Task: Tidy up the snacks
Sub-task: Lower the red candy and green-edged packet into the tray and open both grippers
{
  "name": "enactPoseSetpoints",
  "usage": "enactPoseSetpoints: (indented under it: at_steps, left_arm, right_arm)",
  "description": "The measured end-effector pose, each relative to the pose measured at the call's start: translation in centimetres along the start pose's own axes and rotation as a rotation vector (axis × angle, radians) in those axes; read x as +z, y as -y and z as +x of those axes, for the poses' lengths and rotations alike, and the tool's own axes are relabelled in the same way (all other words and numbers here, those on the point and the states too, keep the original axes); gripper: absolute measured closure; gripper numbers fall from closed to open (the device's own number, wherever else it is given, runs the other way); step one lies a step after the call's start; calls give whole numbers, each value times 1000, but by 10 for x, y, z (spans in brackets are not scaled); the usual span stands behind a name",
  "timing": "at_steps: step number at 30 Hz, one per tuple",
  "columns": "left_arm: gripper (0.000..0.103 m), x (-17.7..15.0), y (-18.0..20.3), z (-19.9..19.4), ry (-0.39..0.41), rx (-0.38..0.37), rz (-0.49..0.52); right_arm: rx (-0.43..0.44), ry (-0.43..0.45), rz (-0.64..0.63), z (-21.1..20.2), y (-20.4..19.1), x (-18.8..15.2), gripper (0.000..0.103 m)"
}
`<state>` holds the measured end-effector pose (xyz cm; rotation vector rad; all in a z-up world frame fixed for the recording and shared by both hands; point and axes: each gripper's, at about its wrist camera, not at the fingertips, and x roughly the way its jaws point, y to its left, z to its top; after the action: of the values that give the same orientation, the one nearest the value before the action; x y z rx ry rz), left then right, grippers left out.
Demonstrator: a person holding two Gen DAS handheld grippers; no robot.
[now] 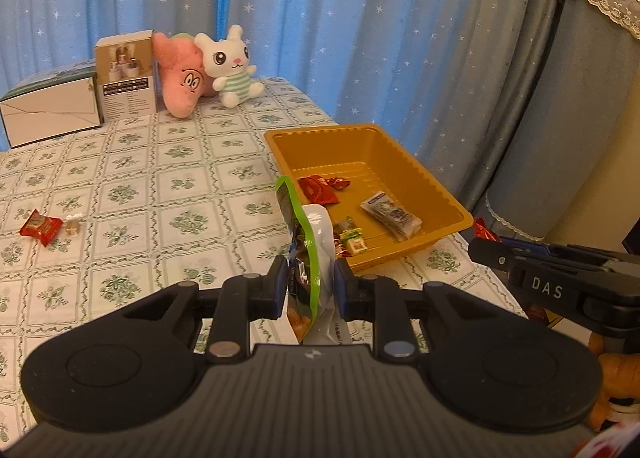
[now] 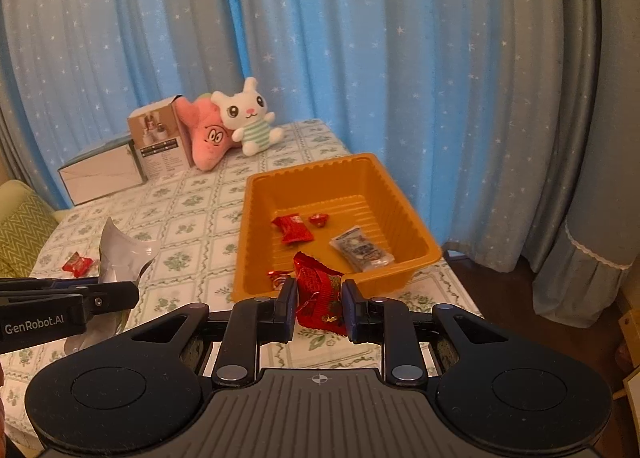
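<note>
My left gripper (image 1: 311,290) is shut on a green-edged snack pouch (image 1: 306,242), held upright just left of the orange tray's near corner; the pouch also shows in the right wrist view (image 2: 120,258). My right gripper (image 2: 319,306) is shut on a red snack packet (image 2: 320,292), just in front of the tray's near rim. The orange tray (image 1: 440,198) (image 2: 256,218) holds red packets (image 2: 292,228), a small red candy (image 2: 319,219), a clear wrapped snack (image 2: 362,250) and a small green-and-white snack (image 1: 352,240). A red packet (image 1: 40,226) and a small beige candy (image 1: 73,225) lie on the table at the left.
A checked tablecloth covers the table (image 1: 160,178). At the back stand a white box (image 1: 48,110), a brown carton (image 1: 126,78), a pink plush star (image 1: 180,78) and a white plush rabbit (image 1: 232,66). Blue curtains hang behind. The table's right edge is beside the tray.
</note>
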<state>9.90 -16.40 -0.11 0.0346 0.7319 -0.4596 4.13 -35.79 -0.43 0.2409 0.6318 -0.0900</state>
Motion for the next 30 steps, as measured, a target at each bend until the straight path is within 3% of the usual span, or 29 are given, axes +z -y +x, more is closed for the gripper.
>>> enactPoseSetpoints:
  at_steps: [19, 30]
  left_arm:
    - [81, 23, 37, 36, -18, -74, 53]
    - [81, 46, 46, 73, -29, -92, 84]
  right_arm:
    - [-54, -2, 13, 9, 33, 13, 79]
    - [-59, -1, -21, 37, 42, 33, 79]
